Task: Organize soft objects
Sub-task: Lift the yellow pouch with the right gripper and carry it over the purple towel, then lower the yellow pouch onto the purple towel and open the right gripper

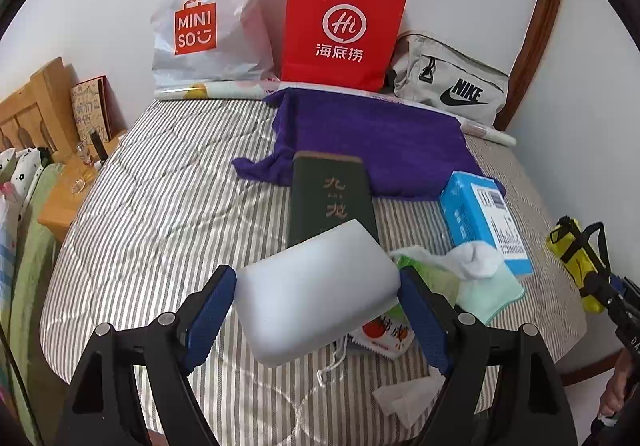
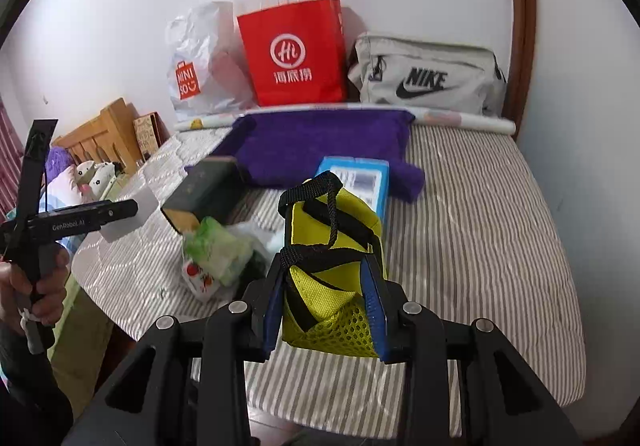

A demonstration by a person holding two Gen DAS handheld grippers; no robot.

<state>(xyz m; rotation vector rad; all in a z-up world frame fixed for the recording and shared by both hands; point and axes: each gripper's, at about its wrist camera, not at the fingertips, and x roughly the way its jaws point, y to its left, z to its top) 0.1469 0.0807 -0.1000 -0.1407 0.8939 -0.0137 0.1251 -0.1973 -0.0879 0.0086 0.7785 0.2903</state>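
Left wrist view looks steeply down over the striped bed (image 1: 152,205), where the left gripper (image 1: 318,302) has its blue pads set wide and pressed on either end of a white foam block (image 1: 316,286), held clear of the cover. The right gripper (image 2: 326,302) also tilts downward, its jaws much narrower, clamped on a yellow pouch (image 2: 332,246) with black straps, lifted above the bed. A hand (image 2: 28,286) at the left of the right wrist view grasps the other tool's handle. The bed's right half is bare striped cover, wide room up to the wall; the left side runs close to a wooden headboard (image 1: 32,109). Under and ahead of the block lie a dark green book (image 1: 330,193), a blue box (image 1: 486,221), a white sock (image 1: 476,258) on a pale green cloth (image 1: 496,294), and a crumpled green packet (image 2: 218,250). Farther back a purple towel (image 1: 384,141) spreads before a Miniso bag (image 1: 208,13), a red paper bag (image 1: 344,29) and a grey Nike pouch (image 1: 452,85).
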